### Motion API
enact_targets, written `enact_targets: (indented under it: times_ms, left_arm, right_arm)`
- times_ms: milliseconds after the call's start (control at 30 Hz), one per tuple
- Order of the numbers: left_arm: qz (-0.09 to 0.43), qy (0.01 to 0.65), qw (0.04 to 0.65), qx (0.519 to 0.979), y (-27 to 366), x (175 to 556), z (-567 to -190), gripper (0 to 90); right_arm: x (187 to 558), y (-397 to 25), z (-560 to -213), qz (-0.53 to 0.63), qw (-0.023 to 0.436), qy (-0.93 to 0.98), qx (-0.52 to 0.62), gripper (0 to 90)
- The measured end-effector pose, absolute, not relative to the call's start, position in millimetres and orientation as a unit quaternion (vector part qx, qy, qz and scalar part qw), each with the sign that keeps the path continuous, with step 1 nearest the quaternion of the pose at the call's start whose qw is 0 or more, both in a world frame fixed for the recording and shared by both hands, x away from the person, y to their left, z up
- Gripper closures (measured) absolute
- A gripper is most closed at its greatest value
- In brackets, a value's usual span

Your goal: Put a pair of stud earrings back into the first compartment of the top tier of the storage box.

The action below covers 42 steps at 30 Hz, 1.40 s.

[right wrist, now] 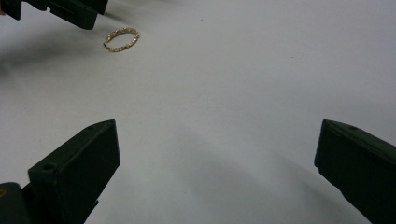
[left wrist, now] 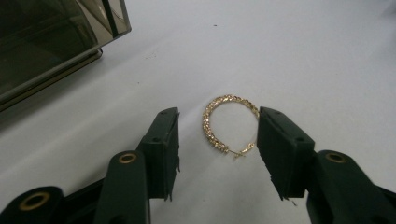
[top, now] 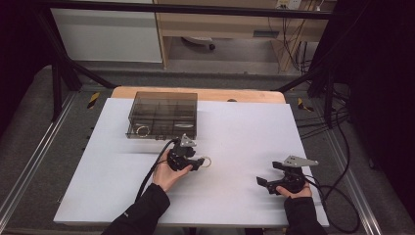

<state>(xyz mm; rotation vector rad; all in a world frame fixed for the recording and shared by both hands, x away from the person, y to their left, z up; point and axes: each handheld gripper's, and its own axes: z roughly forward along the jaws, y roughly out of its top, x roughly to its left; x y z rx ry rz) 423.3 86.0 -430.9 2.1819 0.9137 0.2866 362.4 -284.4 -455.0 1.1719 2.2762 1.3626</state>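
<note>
Hoop earring pickup: handling notes

I have the left gripper (left wrist: 217,135) open and empty, astride the gold hoop earring (left wrist: 229,125) lying flat on the table (top: 244,132) at 5 o'clock of the organizer box (top: 163,115) (light, thin, stiff; probably slippery). I would pinch across its textured band. Right gripper (right wrist: 217,163): wide open, empty.

place: lab | evidence: black metal frame (top: 58,73) round white table (top: 244,137); loose cables (top: 293,44); wooden bench (top: 220,24)

The high view looks forward and down over the whole white counter (top: 235,196) from the person's side, while each gripper view rides low and close between its own claw's jaws, and all three share the gold hoop earring (left wrist: 229,126) lying on the counter's middle.
</note>
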Motion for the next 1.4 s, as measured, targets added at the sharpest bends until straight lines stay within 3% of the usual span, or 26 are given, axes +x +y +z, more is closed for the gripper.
enact_targets:
  times_ms: [467,1400]
  left_arm:
    - [0.118,0.364,0.358,0.852,79.1,430.6,-440.6,67.4]
    - [0.141,0.345,0.344,0.862,71.9,434.5,-447.1,83.9]
  right_arm:
    - [362.4,-284.8,-454.8,0.468,0.121,0.779,0.4,0.6]
    - [362.3,-284.8,-454.6,0.468,0.121,0.779,0.4,0.7]
